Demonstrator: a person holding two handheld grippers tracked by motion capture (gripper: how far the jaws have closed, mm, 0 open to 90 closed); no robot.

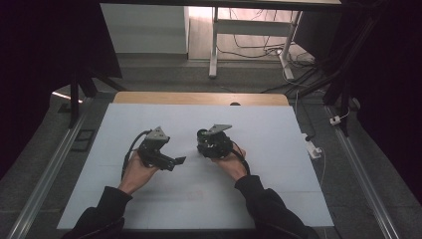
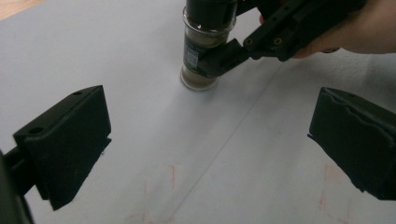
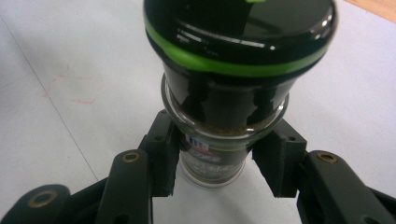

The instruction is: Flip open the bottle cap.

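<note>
A white sheet point(image 1: 149, 199) is spread over the wooden table point(image 1: 199, 98); a white desk frame point(image 1: 215, 45) and cables point(image 1: 254, 47) are seen beyond that table.

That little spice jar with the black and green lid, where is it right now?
The spice jar stands upright on the white table cover, right of centre in the high view, clamped in the right claw; the open left claw faces it.

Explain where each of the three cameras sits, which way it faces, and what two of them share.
High view: above the person's side, looking forward and down on the white table; forearms and hands enter from below.
Left gripper view: rides the left gripper, looking along open jaws at the spice jar.
Right gripper view: rides the right gripper, its jaws clamping the jar under its black, green-ringed cap.
Shared: both gripper views show the jar.
</note>
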